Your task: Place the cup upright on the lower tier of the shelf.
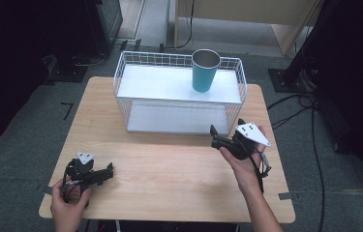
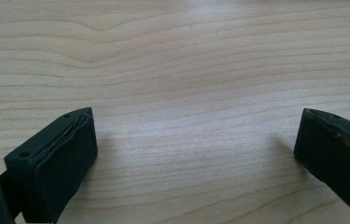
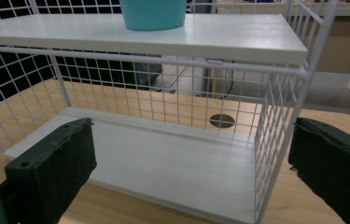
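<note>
A teal cup (image 1: 204,71) stands upright on the top shelf of a white wire rack (image 1: 135,92) at the back of the wooden table (image 1: 169,174). My right gripper (image 1: 226,133) is held in a hand just in front of the rack's right end, open and empty. In the right gripper view the cup (image 3: 153,13) stands on the upper shelf (image 3: 238,37) and the bare lower shelf (image 3: 172,163) lies ahead between the jaws. My left gripper (image 1: 110,170) rests low near the table's front left corner, open, with bare wood (image 2: 196,93) between its jaws.
Cables (image 1: 305,104) run over the grey floor to the right of the table. A dark stand base (image 1: 285,77) sits at the back right. A wooden cabinet (image 1: 247,14) stands behind the rack. The table has a round cable hole (image 3: 222,120) behind the rack.
</note>
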Tool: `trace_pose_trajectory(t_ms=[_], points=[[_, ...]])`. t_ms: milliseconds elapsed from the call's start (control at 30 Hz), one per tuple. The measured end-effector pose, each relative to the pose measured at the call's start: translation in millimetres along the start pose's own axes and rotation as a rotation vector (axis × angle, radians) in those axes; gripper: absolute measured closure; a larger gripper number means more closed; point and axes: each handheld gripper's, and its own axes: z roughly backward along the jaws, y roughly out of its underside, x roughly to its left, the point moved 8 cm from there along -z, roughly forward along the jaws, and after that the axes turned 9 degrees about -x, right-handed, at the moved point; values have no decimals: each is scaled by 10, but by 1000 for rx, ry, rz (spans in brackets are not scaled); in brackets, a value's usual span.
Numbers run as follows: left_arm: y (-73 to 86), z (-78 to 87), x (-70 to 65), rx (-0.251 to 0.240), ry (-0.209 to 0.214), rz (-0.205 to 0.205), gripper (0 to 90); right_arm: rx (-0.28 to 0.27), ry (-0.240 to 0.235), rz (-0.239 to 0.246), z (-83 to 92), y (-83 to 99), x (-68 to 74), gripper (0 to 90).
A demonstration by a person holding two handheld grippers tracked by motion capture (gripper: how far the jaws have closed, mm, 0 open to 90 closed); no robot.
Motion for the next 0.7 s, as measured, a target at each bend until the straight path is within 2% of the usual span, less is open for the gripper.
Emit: trace_pose_trajectory(t_ms=[700], points=[[1, 2, 1, 3, 1, -2, 0, 57, 69, -26, 346, 437, -363, 7]])
